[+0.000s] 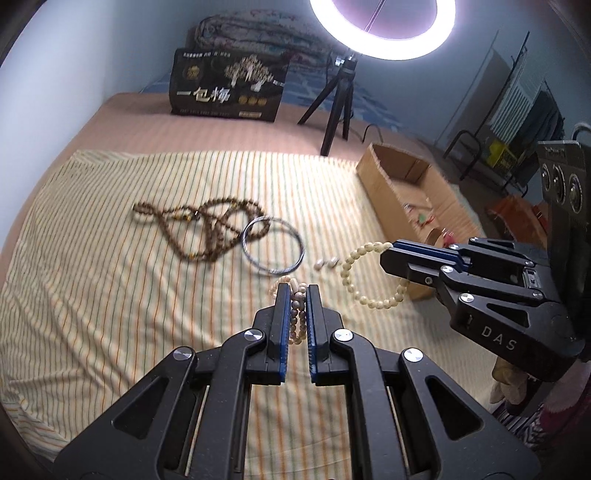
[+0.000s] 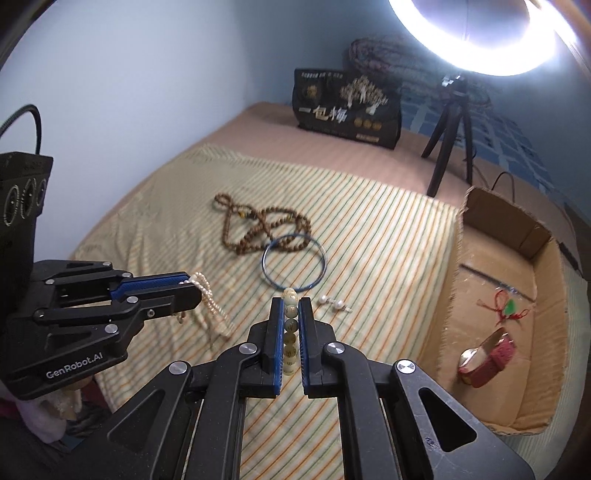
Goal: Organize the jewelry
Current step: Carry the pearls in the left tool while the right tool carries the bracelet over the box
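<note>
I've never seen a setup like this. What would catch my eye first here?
Probably the two black grippers: the left gripper has its fingers clamped on a pearl strand, the right gripper on a cream bead bracelet. Behind them a brown bead necklace and thin bangle lie on the striped cloth, under a glaring ring light.

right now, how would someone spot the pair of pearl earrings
On the striped cloth, look beside the cardboard box, just past the blue bangle. The pearl earrings are two small white beads lying loose, not strung like the brown bead necklace.
</note>
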{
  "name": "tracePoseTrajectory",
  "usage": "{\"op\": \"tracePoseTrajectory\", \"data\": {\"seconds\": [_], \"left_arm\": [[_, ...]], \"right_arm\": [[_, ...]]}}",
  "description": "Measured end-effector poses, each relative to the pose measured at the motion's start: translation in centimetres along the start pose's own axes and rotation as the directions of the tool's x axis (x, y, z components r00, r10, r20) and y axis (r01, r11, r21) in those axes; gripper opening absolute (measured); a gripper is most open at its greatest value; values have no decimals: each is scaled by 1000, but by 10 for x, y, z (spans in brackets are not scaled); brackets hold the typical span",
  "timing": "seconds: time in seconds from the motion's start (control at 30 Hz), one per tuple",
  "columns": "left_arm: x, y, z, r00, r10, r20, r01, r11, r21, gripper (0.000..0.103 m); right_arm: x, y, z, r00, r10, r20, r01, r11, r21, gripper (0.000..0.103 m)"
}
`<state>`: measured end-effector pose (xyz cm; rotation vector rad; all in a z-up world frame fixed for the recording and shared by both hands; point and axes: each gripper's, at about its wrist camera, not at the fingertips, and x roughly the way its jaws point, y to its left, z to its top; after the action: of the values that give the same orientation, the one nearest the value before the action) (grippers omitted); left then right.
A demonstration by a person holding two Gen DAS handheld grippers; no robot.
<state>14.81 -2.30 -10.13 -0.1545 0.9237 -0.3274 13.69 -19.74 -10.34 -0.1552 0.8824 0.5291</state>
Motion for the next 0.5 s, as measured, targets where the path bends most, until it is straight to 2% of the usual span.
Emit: {"op": "tracePoseTrajectory", "data": {"seconds": [0.3,0.5], "left_arm": [[-16,-22,27,996,-47,75,46,999,11,6],[-17,-45,42,992,-83,98,80,996,36,6]], "right_arm": [[-35,-24,8,996,-26,80,24,999,33,6],[-51,-49,6,992,-61,109,52,996,77,6]]}}
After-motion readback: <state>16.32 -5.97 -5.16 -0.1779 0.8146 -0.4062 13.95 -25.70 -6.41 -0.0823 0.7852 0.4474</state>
